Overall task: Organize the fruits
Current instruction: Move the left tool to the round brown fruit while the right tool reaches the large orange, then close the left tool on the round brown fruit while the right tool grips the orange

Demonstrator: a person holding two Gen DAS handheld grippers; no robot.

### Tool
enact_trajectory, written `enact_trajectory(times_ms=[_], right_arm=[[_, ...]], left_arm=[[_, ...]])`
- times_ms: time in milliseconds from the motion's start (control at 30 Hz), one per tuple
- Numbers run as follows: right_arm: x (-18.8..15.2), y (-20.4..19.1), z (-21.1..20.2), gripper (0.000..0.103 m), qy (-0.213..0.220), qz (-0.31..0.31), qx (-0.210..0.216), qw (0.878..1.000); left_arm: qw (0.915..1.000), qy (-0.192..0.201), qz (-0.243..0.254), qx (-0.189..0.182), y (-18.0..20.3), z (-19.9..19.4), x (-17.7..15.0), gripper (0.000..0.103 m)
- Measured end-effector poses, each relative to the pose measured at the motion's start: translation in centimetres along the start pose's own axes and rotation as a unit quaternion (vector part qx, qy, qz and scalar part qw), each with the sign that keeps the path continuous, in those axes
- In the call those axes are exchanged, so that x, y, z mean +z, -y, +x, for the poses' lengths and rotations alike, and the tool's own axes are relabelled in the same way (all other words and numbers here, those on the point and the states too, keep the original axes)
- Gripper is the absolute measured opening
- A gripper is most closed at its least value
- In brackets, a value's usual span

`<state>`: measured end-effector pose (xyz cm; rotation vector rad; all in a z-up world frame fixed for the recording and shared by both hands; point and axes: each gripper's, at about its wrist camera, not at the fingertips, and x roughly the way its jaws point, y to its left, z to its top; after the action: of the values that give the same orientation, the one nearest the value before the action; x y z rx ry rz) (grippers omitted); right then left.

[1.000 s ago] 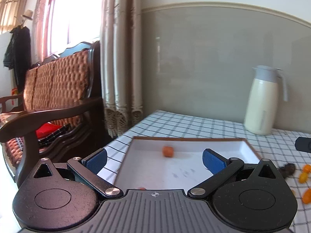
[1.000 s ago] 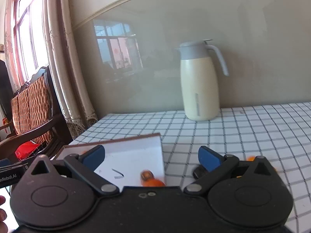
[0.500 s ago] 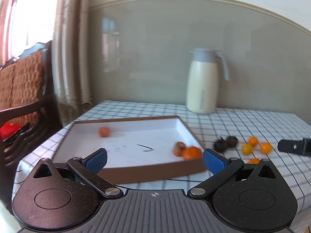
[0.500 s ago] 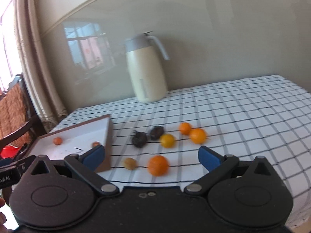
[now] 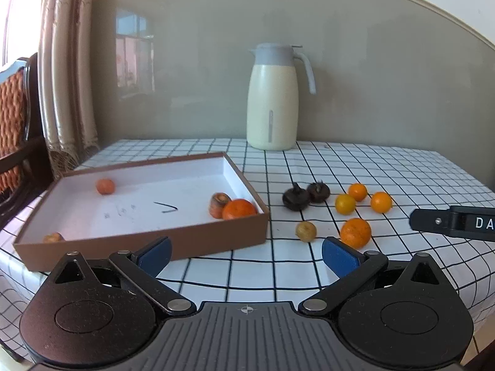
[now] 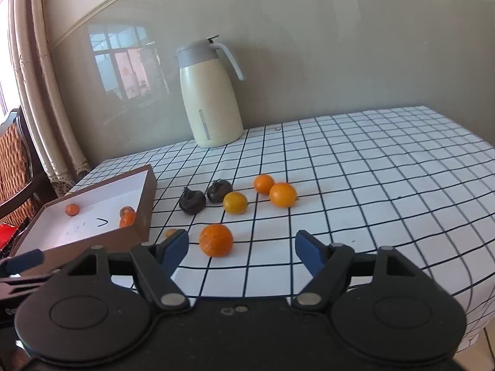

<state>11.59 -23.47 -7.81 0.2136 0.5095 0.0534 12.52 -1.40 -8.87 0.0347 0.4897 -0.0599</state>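
A brown-walled white tray sits at the table's left and holds a tangerine and three smaller orange-brown pieces. To its right on the checked cloth lie a large tangerine, a small brownish fruit, two dark fruits and three small oranges. My left gripper is open and empty over the cloth at the tray's front right corner. My right gripper is closing. The large tangerine lies just past its tips, near the left finger, and neither pad touches it.
A cream thermos jug stands at the back by the grey wall. A curtain and a wooden sofa are left of the table. The table's near edge runs just below both grippers.
Both views swung right from the sofa and tray to the loose fruit and sank toward the cloth. The right gripper's jaws have narrowed in the last half second.
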Motion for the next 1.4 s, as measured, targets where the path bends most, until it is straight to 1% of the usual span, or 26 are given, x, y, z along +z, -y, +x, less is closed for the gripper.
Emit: enact_trajectory(times_ms=[167, 233, 267, 300, 400, 467, 500, 533, 667, 733, 800, 867, 1033, 1133, 1200, 1233, 1367, 1400], right_arm=[[0.1, -0.6, 1.3, 0.061, -0.007, -0.003, 0.014, 1.0], [0.2, -0.9, 2.0, 0.061, -0.012, -0.005, 0.017, 1.0], [0.2, -1.0, 2.4, 0.058, -0.014, -0.007, 0.019, 1.0], [0.2, -1.2, 2.7, 0.053, -0.015, -0.01, 0.02, 1.0], [0.2, -1.4, 3.7, 0.048, -0.021, -0.013, 0.022, 0.999], [0.2, -1.5, 4.3, 0.046, -0.025, -0.013, 0.023, 0.999], [0.2, -1.5, 4.5, 0.044, -0.025, -0.014, 0.022, 0.999], [0.2, -1.5, 4.7, 0.044, -0.026, -0.014, 0.021, 0.999], [0.1, -1.5, 5.5, 0.042, -0.032, -0.015, 0.019, 0.999], [0.1, -1.4, 6.0, 0.041, -0.035, -0.013, 0.02, 0.999], [0.1, -1.4, 6.5, 0.038, -0.037, -0.011, 0.022, 0.999], [0.1, -1.6, 7.0, 0.036, -0.04, -0.013, 0.024, 0.999], [0.1, -1.7, 8.4, 0.037, -0.048, -0.016, 0.019, 0.999], [0.1, -1.4, 8.9, 0.037, -0.054, -0.012, 0.023, 0.998], [0.0, -1.3, 9.0, 0.033, -0.056, -0.011, 0.029, 0.998], [0.0, -1.3, 9.1, 0.033, -0.058, -0.011, 0.034, 0.998], [-0.1, -1.2, 9.4, 0.032, -0.064, -0.011, 0.044, 0.997], [-0.1, -1.2, 9.4, 0.027, -0.063, -0.011, 0.047, 0.997]], left_arm=[[1.0, -0.006, 0.001, 0.0, 0.5, 0.9, -0.4, 0.103], [1.0, -0.008, 0.003, 0.002, 0.7, 1.3, -0.5, 0.103], [0.9999, -0.009, 0.004, 0.004, 0.7, 1.5, -0.6, 0.103], [0.9999, -0.01, 0.006, 0.006, 0.7, 1.6, -0.6, 0.103], [0.9998, -0.014, 0.006, 0.008, 0.6, 2.2, -0.8, 0.103], [0.9998, -0.017, 0.005, 0.008, 0.6, 2.7, -0.9, 0.103], [0.9998, -0.017, 0.004, 0.008, 0.6, 2.9, -1.0, 0.097], [0.9998, -0.02, 0.004, 0.006, 0.7, 3.1, -1.1, 0.089], [0.9994, -0.035, -0.004, -0.004, 0.8, 4.3, -1.4, 0.081], [0.9993, -0.037, -0.001, -0.008, 1.1, 4.7, -1.5, 0.069], [0.9991, -0.039, 0.0, -0.014, 1.4, 5.1, -1.6, 0.063], [0.999, -0.041, 0.001, -0.018, 1.7, 5.3, -1.6, 0.062], [0.9989, -0.039, 0.006, -0.023, 2.3, 5.9, -1.5, 0.062], [0.9987, -0.04, 0.011, -0.029, 2.7, 6.6, -1.3, 0.062], [0.9986, -0.038, 0.016, -0.033, 3.1, 7.0, -1.2, 0.061], [0.9985, -0.037, 0.018, -0.036, 3.3, 7.2, -1.1, 0.057], [0.9983, -0.031, 0.028, -0.042, 4.1, 7.8, -0.7, 0.057], [0.9982, -0.029, 0.03, -0.043, 4.3, 7.9, -0.6, 0.057]])
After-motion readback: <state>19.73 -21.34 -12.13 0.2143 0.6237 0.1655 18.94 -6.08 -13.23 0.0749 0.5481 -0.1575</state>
